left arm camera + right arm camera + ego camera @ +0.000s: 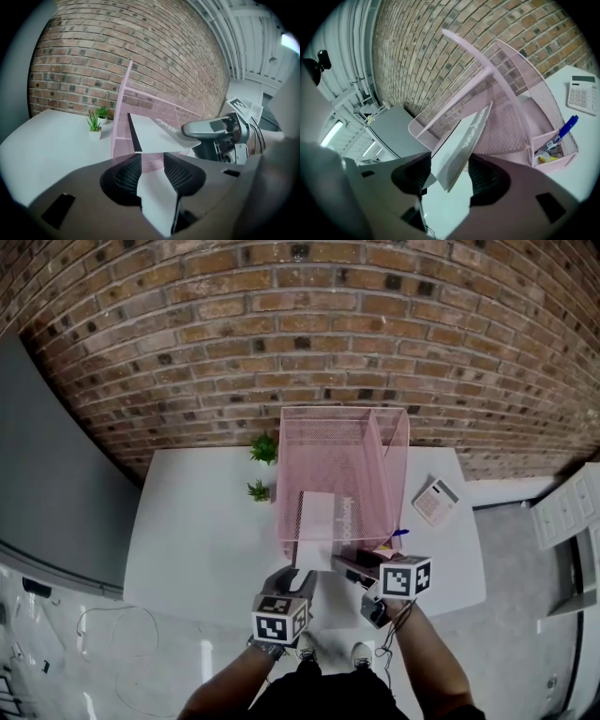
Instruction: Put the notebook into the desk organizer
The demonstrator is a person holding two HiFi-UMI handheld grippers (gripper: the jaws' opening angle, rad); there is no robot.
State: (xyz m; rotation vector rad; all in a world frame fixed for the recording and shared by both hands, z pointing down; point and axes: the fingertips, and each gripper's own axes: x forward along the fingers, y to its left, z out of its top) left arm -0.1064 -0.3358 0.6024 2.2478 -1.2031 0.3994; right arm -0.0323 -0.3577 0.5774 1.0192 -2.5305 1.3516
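Notebook in left hand-held gripper, at organizer

Room is open above the organizer, mesh walls closing its sides. Plants stand just left, a calculator right; my table's left lies bare.

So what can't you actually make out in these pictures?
Print on the notebook: too small in the head view, skewed and blurred in both gripper views.
What lies beside the blue pen in the desk organizer's small compartment: too small, right gripper view.
Calculator: cut by the right gripper view's edge; keys too small in the head view.
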